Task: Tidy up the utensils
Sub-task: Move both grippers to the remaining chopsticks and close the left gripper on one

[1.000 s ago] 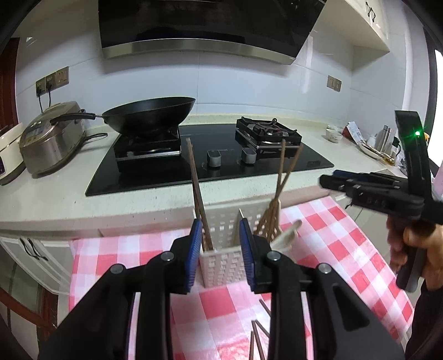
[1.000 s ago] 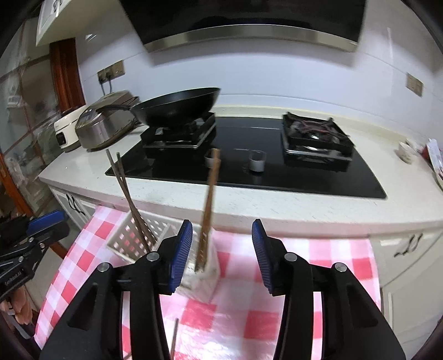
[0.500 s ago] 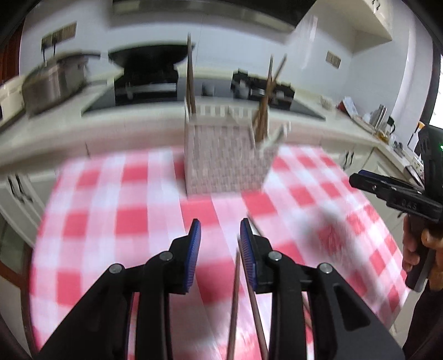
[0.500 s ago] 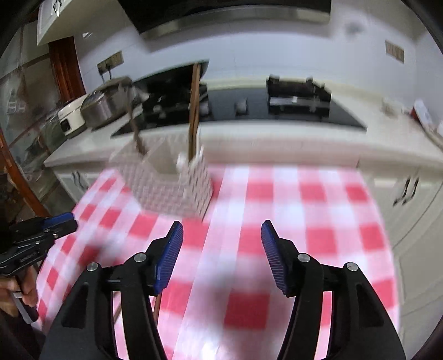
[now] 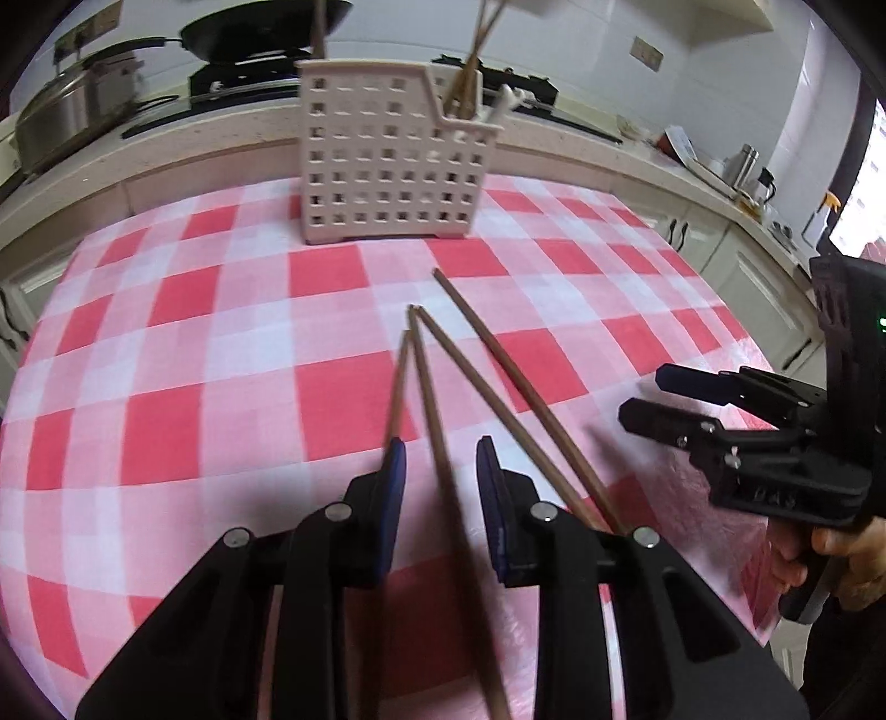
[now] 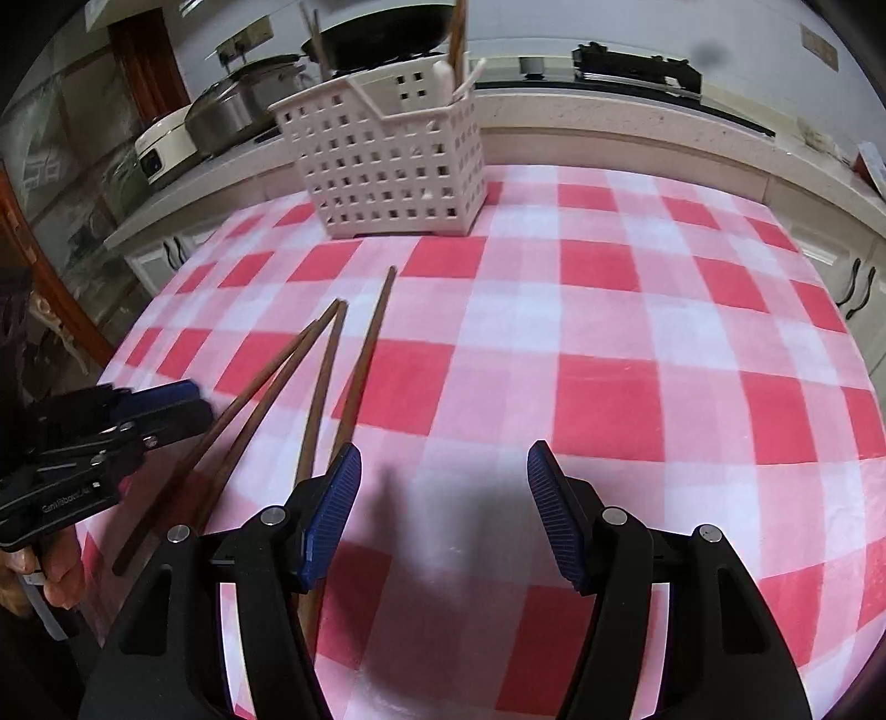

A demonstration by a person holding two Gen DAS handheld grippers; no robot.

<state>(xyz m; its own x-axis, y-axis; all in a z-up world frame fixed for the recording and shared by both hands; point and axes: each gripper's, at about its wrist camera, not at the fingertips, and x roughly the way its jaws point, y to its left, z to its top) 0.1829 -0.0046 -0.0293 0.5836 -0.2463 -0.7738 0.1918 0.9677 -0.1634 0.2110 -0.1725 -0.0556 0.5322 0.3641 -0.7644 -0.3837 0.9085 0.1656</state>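
Note:
Several brown chopsticks (image 5: 426,365) lie loose on the red-and-white checked cloth, fanned towards the white perforated utensil basket (image 5: 387,166), which holds chopsticks and a white spoon. My left gripper (image 5: 440,465) is open low over the cloth, with one chopstick running between its blue pads, not clamped. My right gripper (image 6: 443,471) is open and empty, just right of the chopsticks (image 6: 326,382). The basket (image 6: 387,160) stands at the cloth's far edge. Each gripper shows in the other's view: right gripper (image 5: 692,399), left gripper (image 6: 166,404).
Behind the checked table (image 6: 637,343) runs a kitchen counter (image 5: 581,138) with a black hob, a wok (image 5: 260,27) and a rice cooker (image 6: 232,111). Cabinet doors with handles sit under the counter. A person's hand (image 5: 841,559) holds the right gripper.
Both grippers pulled back from the basket and dropped low over the cloth. The left gripper now straddles a loose chopstick. The right gripper opened wider.

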